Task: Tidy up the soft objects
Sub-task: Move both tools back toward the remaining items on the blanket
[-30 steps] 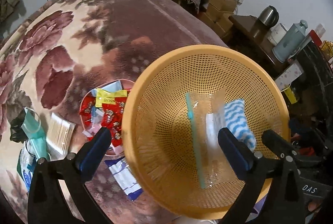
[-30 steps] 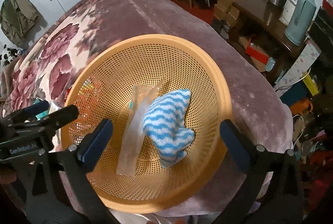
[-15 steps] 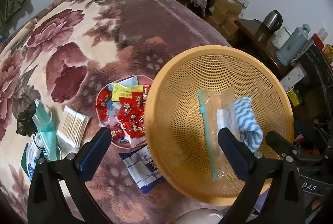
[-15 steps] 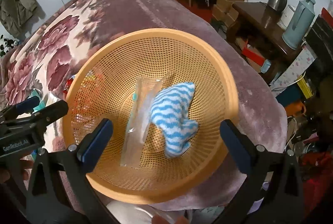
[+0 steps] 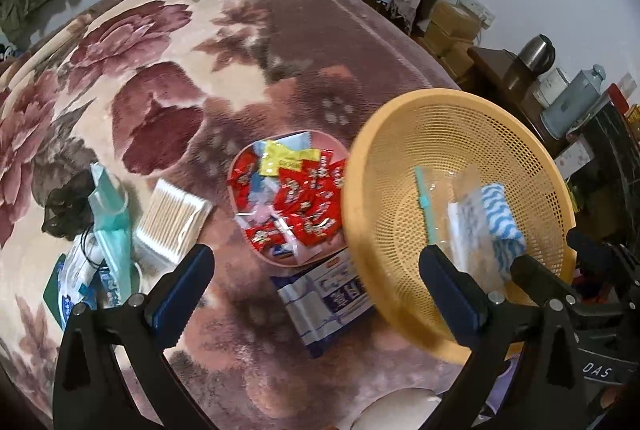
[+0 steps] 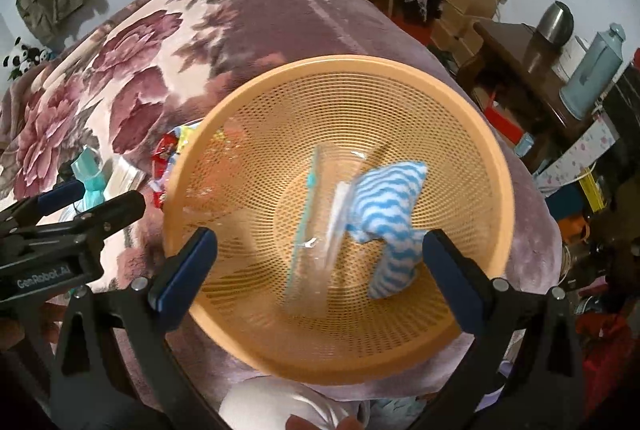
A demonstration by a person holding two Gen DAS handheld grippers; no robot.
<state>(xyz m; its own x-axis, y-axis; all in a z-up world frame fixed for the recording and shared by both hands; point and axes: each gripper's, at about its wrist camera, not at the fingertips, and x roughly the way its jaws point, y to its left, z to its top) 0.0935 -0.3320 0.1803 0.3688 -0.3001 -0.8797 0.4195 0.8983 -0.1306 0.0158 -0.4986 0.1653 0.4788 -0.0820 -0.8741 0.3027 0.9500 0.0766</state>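
Striped cloth point(image 6: 390, 214), soft, light, in basket point(image 6: 472, 118); pinch any fold; both tongs point(image 5: 316, 280) point(image 6: 320, 266) wide, empty.

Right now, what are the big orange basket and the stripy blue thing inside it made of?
The basket looks like moulded plastic: a smooth rim and walls full of small even holes. The stripy cloth looks like soft, fuzzy fabric, perhaps towelling, since it sags and folds.

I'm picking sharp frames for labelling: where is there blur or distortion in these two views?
Left wrist view: basket near rim smeared, snack plate fairly sharp, fisheye bends the bed. Right wrist view: clear bag and striped cloth motion-blurred, corners vignetted black.
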